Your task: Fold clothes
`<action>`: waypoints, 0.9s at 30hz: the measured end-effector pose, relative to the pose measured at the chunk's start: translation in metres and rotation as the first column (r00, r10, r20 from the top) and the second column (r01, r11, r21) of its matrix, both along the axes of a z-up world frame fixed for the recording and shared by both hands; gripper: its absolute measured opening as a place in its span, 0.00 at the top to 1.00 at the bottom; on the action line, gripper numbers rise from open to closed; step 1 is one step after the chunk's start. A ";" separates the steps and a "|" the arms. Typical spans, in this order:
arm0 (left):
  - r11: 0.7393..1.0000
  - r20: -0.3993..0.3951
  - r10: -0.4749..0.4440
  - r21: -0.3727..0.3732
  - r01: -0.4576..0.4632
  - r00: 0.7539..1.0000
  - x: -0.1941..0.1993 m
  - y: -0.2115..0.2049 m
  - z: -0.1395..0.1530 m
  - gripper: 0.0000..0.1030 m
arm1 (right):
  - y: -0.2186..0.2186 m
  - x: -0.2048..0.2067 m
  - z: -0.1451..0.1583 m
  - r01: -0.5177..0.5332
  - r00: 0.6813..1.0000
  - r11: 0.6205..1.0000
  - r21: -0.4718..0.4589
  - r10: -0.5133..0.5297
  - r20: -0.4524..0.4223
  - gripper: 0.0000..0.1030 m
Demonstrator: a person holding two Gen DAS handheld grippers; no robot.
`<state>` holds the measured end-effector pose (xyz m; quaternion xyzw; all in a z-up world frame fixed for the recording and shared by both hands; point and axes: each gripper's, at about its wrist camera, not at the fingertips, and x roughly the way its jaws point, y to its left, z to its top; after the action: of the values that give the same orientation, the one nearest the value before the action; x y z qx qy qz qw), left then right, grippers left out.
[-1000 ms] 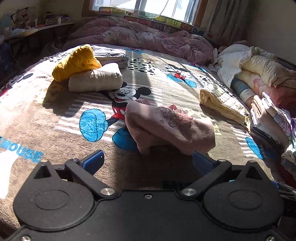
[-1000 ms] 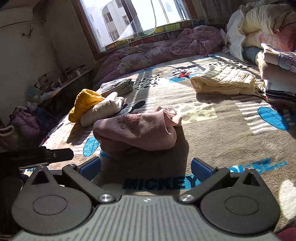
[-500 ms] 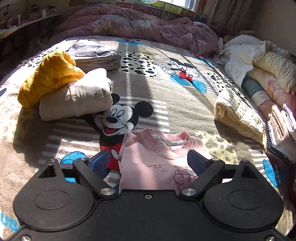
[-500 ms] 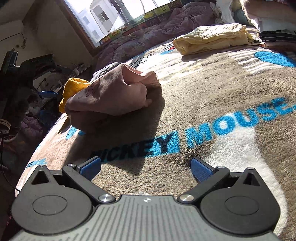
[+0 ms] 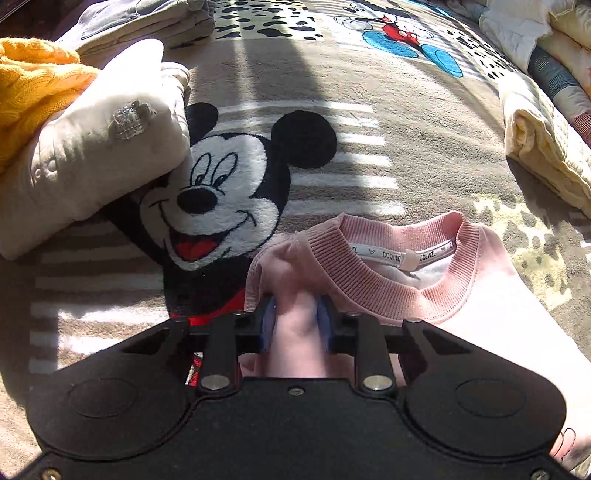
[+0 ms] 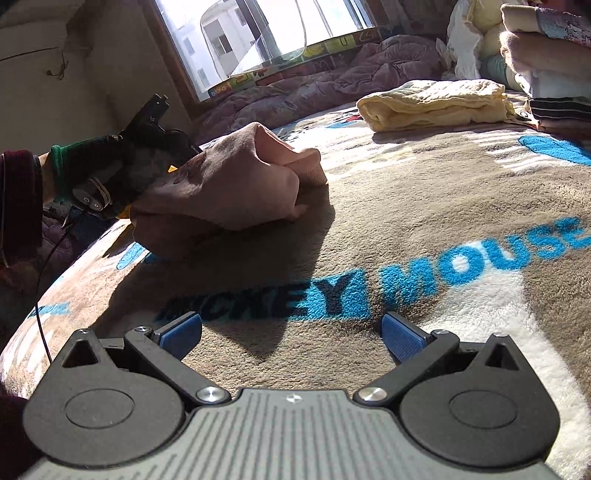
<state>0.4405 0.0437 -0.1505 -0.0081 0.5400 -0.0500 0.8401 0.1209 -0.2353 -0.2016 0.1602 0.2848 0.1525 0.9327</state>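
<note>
Left gripper (image 5: 295, 321): jaws have just been closing and are now pinched on a fold of the pink sweatshirt (image 5: 461, 306), at the shoulder just left of the ribbed collar (image 5: 373, 273). Both blue pads (image 5: 269, 325) press the bunched fabric from either side; the gap between them is filled with cloth. Gripper points steeply down at the bed.

From the right wrist view, the left hand (image 6: 92, 173) is in a dark glove with a green cuff, sleeve dark red, coming in from the left edge; the tool body is partly buried behind the sweatshirt heap (image 6: 229, 184), so the fingertips are hidden there.

Right gripper (image 6: 291, 332): jaws spread wide, nothing between the 2 blue pads (image 6: 402, 338). It sits low over the Mickey Mouse blanket (image 6: 424, 206), near the blue lettering, pointing shallowly down. Whether it touches the blanket, cannot tell. Well apart from the sweatshirt.

Sweatshirt lies crumpled on the blanket, collar opening up, just right of the printed Mickey face (image 5: 218, 195).

Around it: folded cream garment (image 5: 96, 140) with a yellow knit (image 5: 33, 81) against it on the left, folded pale-yellow quilted piece (image 6: 436, 103) on the right, a grey folded stack (image 5: 140, 18) further back.
</note>
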 end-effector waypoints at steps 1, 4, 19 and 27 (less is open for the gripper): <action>1.000 0.008 0.000 0.004 0.000 1.000 -0.002 0.000 0.002 0.97 | 0.001 0.000 0.000 -0.001 1.000 1.000 -0.006 0.001 0.002 0.00; 1.000 0.067 -0.019 0.001 0.019 0.998 -0.016 -0.005 0.017 1.00 | -0.001 0.000 0.000 0.001 1.000 1.000 0.006 -0.001 0.004 0.00; 0.966 0.397 -0.158 -0.128 0.225 0.904 -0.216 -0.044 0.129 1.00 | -0.039 -0.015 0.002 0.060 0.998 0.947 0.316 -0.051 -0.039 0.00; 0.936 0.385 -0.251 -0.138 0.324 0.888 -0.339 -0.089 0.099 1.00 | -0.077 -0.037 0.007 0.128 0.991 0.781 0.611 -0.078 -0.107 0.00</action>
<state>0.1011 -0.0448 -0.0511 -0.0019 0.3639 -0.2284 0.9030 0.0839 -0.3125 -0.1943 0.4766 0.2453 0.1796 0.8249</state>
